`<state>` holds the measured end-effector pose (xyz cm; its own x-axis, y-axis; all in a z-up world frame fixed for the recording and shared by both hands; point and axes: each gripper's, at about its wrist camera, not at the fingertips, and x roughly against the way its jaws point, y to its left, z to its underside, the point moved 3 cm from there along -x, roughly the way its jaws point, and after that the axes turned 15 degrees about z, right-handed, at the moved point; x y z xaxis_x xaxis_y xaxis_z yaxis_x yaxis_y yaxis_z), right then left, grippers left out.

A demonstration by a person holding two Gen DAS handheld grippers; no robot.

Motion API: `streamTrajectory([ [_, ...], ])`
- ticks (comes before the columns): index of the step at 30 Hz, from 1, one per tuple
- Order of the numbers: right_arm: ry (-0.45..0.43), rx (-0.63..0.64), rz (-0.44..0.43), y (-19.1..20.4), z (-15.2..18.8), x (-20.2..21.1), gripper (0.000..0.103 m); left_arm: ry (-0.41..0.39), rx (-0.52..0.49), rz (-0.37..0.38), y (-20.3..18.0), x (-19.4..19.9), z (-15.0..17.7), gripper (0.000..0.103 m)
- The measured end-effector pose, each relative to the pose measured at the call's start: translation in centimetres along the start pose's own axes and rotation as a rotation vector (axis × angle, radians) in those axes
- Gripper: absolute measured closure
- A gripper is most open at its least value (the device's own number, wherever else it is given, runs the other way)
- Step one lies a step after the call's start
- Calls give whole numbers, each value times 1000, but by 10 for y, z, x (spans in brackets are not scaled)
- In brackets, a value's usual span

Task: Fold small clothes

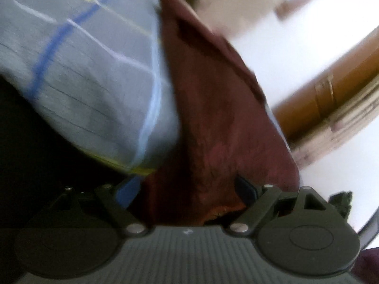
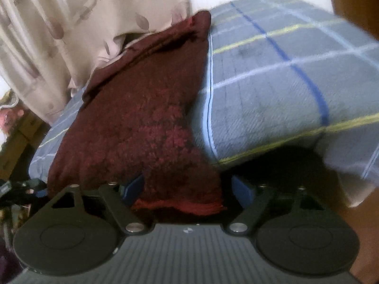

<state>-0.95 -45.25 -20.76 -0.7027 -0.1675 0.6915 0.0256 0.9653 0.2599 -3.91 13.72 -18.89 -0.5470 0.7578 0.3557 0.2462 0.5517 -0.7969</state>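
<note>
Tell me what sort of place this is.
Probably a bedroom at home. A grey checked blanket covers a soft raised surface like a bed, a leaf-patterned curtain hangs behind it, and a wooden furniture edge stands against a white wall.

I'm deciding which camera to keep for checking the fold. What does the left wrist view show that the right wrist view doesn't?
Only the left wrist view: an orange-brown wooden panel against a white wall.
Only the right wrist view: a beige leaf-print curtain behind the cloth.
Both: the maroon garment lying on the grey checked blanket, its near edge reaching between the open jaws of each claw, left claw and right claw.
</note>
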Motion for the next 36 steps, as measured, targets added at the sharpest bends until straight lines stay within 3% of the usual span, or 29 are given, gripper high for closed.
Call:
streamTrajectory([
  [3,13,-9,-12,2,-1,-9,41,55,-10,27,2,-25,1,16],
  [4,11,-2,-23,3,-1,-9,55,71,-21,48,2,-31,2,21],
  [5,14,4,-41,5,0,-10,64,91,-22,59,1,-37,3,35],
  [6,20,2,-53,6,0,-10,76,114,-27,66,-1,-42,3,74],
  [7,20,0,-62,8,1,-9,82,126,-43,55,-4,-43,3,83],
  [10,-6,3,-99,12,3,7,85,107,-91,50,-23,-33,4,85],
  [17,-113,-159,-318,3,-11,61,86,-15,-190,147,-79,14,-11,86],
  [22,-201,-205,-416,5,-30,89,86,-86,-226,189,-103,17,-30,86],
  [30,-242,-203,-373,13,-64,85,90,-99,-200,219,-116,12,-39,86],
  [36,-217,-222,-277,3,-45,86,90,-81,-151,208,-102,8,-29,86],
])
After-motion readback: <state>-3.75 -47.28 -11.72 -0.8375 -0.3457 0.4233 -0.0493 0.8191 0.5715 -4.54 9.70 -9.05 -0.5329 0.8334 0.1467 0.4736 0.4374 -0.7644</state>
